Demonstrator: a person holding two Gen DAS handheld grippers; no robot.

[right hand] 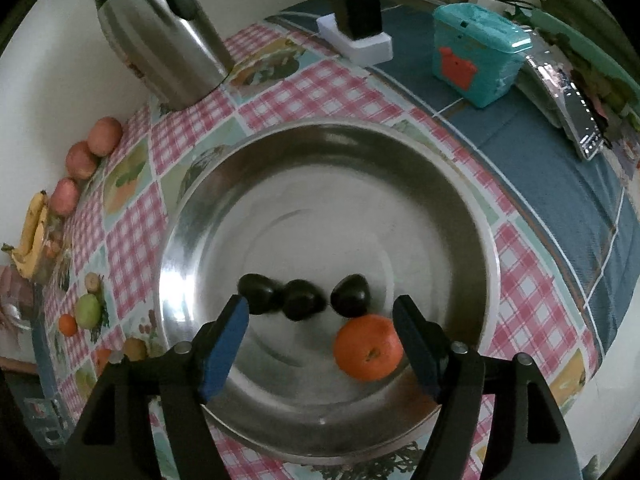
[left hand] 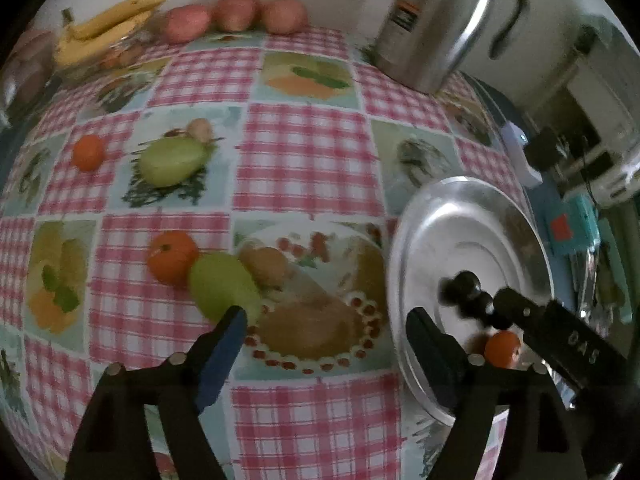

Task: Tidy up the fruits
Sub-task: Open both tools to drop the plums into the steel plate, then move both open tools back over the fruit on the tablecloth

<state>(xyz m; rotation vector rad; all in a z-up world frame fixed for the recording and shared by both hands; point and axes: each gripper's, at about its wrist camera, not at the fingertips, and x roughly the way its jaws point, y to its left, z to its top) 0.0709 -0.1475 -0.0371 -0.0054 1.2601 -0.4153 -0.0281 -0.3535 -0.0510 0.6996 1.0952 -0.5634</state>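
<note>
The right hand-held gripper (right hand: 320,316) hangs over the near part of a steel plate (right hand: 460,208), its two fingers spread wide with nothing between them. An orange tangerine (right hand: 368,346) lies on the plate just inside the right finger, apart from the pad as far as can be seen. Just beyond it, three dark plums (right hand: 302,298) sit in a row across the plate, the left two touching and the right one close beside the tangerine.

The left hand-held gripper (left hand: 326,328) is also spread and holds nothing, hovering over the checked cloth of the counter (left hand: 308,152), left of the plate (left hand: 432,216). At its left fingertip lies a green fruit (left hand: 222,286), touching an orange tangerine (left hand: 172,256) on its left and a brownish fruit (left hand: 264,266) on its right. Farther off on the left sit a second green fruit (left hand: 172,160), a small pale fruit (left hand: 200,130) behind it, and a small tangerine (left hand: 88,152).

Along the far wall stand three red apples (left hand: 236,12) and a bunch of bananas (left hand: 108,24). A steel kettle (left hand: 432,28) stands at the far right, and past the plate, on a blue cloth, a teal box (right hand: 478,56).
</note>
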